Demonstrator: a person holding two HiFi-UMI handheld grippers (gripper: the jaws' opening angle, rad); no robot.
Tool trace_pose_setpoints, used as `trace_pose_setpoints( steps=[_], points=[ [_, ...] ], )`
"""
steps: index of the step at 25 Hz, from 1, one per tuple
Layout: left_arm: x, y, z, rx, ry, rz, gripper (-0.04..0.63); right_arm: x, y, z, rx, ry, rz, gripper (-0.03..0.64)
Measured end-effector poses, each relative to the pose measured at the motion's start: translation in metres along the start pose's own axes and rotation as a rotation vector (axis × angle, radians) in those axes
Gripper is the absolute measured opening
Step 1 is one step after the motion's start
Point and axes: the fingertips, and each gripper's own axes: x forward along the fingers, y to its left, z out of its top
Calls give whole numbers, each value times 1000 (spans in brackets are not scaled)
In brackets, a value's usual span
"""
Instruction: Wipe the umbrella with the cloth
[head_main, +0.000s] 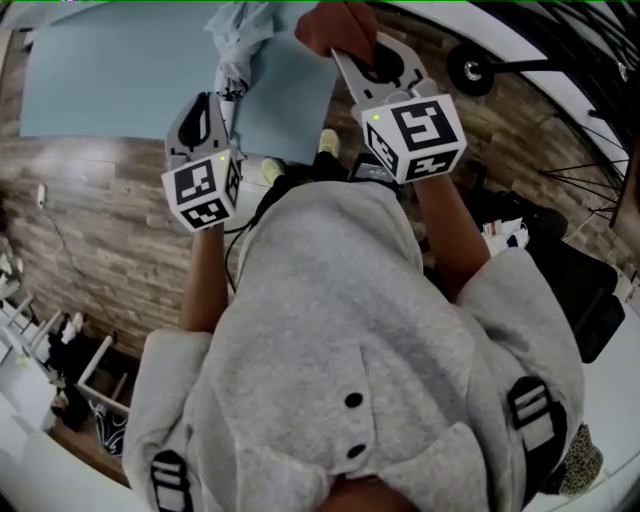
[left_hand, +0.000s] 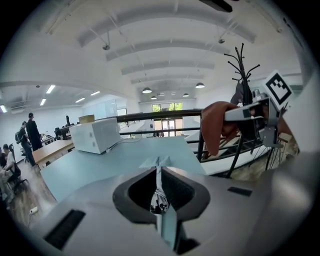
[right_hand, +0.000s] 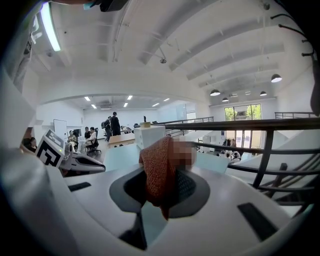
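- Bright, even light from far windows (right_hand: 243, 114) and ceiling lamps (left_hand: 146, 90).
- Fisheye bending and dark corners in both gripper views.
- The cloth (right_hand: 157, 170), close to the lens, looks soft.

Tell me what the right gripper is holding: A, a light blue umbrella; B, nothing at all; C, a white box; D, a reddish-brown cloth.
D: the right gripper view shows the right gripper with its jaws closed on the reddish-brown cloth.
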Motion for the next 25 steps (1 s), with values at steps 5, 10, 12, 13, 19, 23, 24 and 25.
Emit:
trace_pose_setpoints(
  steps=[5,10,12,13,19,23,24,25],
  points=[
    [29,6,-46,-18,138,-42,129,21,-1,-12,-14,35,-13,75],
    [60,10,-105,-3,291,-146,217,48,0,-31,-27,92,-57,75],
    [74,11,-128,-4,347,-192,236,62,-1,-40,-22,116,-83,75],
    [80,11,-137,-1,370,-209,241,70,-2,-43,-20,126,-95,75],
    [97,11,-177,60,474,-239,241,111,-2,-76,-3,192,-115,75],
    [99,11,-183,67,491,-273,195,127,-6,-98,5,243,-127,75],
    [99,12,-184,63,490,-280,186,132,-7,-103,1,253,-132,75],
    [98,14,-184,62,488,-285,169,137,-7,-107,-5,264,-136,75]
  ],
)
